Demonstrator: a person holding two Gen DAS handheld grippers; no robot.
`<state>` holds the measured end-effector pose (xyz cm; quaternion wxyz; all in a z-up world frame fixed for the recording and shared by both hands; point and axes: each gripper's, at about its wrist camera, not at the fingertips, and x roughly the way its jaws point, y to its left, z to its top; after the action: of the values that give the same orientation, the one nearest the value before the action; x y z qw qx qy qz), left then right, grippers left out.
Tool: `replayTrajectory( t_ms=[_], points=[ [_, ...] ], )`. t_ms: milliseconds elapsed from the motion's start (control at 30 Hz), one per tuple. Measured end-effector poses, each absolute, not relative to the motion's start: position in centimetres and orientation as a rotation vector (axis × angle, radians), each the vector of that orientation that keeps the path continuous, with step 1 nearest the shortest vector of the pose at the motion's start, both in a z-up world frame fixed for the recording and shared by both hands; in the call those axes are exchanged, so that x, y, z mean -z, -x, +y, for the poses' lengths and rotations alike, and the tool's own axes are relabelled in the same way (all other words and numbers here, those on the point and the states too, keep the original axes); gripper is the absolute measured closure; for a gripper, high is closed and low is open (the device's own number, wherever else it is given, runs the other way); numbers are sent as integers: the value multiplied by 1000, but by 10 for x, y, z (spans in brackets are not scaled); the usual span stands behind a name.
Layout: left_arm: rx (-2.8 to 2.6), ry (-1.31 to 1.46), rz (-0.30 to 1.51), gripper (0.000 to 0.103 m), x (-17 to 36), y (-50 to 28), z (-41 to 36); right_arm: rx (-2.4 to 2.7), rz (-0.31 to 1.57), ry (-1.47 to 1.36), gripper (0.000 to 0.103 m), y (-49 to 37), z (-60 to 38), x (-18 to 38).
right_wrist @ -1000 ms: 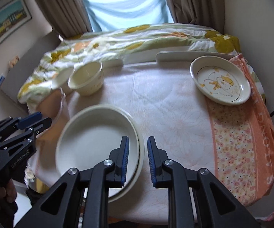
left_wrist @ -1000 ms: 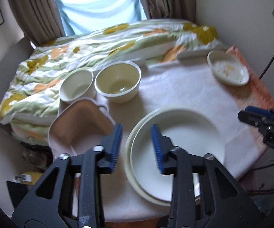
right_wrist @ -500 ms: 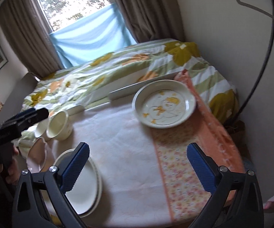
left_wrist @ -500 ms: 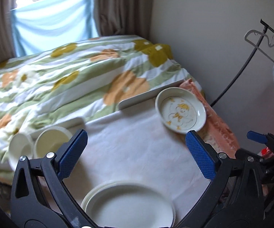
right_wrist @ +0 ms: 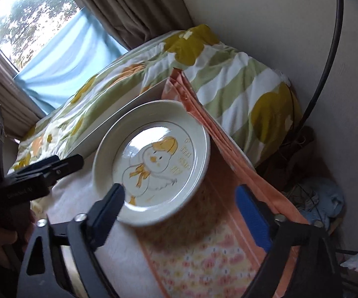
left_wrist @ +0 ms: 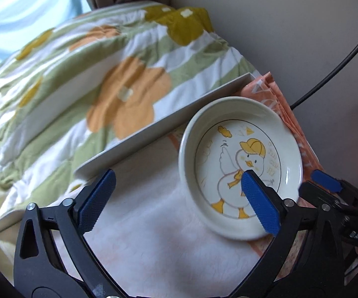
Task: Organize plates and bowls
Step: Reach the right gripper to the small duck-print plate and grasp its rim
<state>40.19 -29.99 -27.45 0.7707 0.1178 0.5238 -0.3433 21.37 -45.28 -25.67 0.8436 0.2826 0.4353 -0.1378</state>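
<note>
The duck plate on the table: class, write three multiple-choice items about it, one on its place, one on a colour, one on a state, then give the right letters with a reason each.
1. Where does the duck plate rest?
A. partly on the orange patterned cloth
B. on the flowered quilt
C. inside a bowl

2. What colour is the duck's cap?
A. blue
B. yellow
C. red

3. How does the left claw stand?
A. shut on the plate
B. shut on nothing
C. open, gripping nothing

Answers: 1 A, the plate's right side overlaps the orange cloth while its left side lies on the white cover. 2 B, the cap is drawn in yellow. 3 C, its blue pads stand wide apart, one pad in front of the plate without clamping it.
</note>
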Motion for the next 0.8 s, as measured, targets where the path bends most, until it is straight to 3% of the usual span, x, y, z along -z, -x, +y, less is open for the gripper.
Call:
replayTrajectory(
  t_ms=[100, 167, 233, 333, 467, 533, 633, 800],
  points=[
    [770, -260, 1163, 25, 289, -409, -309, 293, 909, -630, 43, -223, -462, 269],
    [776, -280, 1178, 43, 296, -412, -315, 296, 903, -633, 49, -229, -465, 274],
    [779, -293, 1187, 51, 301, -413, -319, 299, 895, -621, 56, -234, -465, 275],
    [785, -300, 1187, 54, 304, -414, -320, 309, 886, -613, 67, -238, -467, 277],
    [794, -314, 1184, 78, 304, -411, -319, 334, 889, -599, 76, -237, -467, 279],
    [804, -315, 1189, 82, 306, -410, -319, 347, 894, -600, 85, -237, -469, 281],
    [805, -341, 1169, 85, 305, -406, -321, 340, 913, -584, 89, -239, -472, 284],
    [794, -357, 1158, 85, 304, -403, -321, 326, 925, -545, 89, -239, -470, 283]
  ],
)
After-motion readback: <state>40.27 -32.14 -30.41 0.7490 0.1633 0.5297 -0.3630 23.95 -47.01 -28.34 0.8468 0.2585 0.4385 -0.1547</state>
